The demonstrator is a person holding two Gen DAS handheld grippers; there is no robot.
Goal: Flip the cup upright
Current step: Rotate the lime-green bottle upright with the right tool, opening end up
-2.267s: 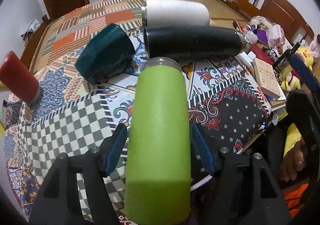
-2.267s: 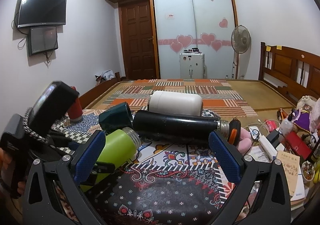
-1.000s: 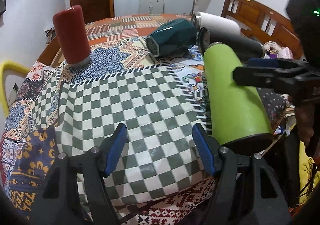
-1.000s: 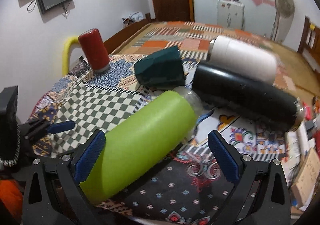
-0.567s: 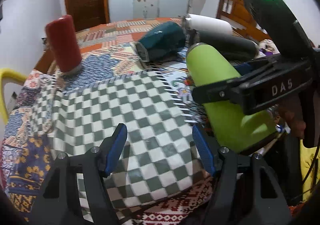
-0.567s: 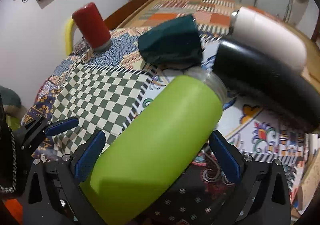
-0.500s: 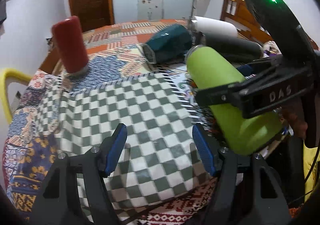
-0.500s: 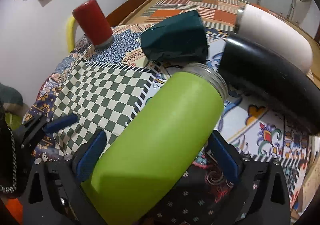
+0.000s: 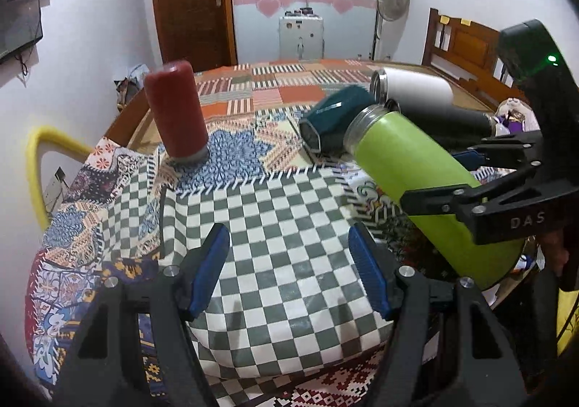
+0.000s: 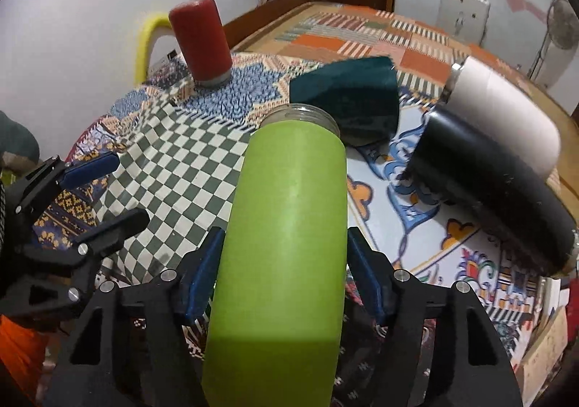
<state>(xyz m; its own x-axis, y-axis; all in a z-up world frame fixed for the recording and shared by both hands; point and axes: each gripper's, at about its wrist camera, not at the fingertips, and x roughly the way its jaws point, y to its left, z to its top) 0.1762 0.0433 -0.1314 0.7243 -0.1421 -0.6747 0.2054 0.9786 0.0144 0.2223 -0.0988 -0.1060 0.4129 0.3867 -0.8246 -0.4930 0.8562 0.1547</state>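
The right gripper (image 10: 280, 284) is clamped on the green cup (image 10: 286, 244), which fills the lower middle of its view, tilted, mouth toward the far side of the table (image 9: 275, 211). The left gripper (image 9: 289, 266) sits low at the bottom of its view, fingers apart and holding nothing, over checkered cloth.

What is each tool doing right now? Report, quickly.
Left tool: open, holding nothing, over the checkered cloth.
Right tool: shut on the green cup, gripping its body.
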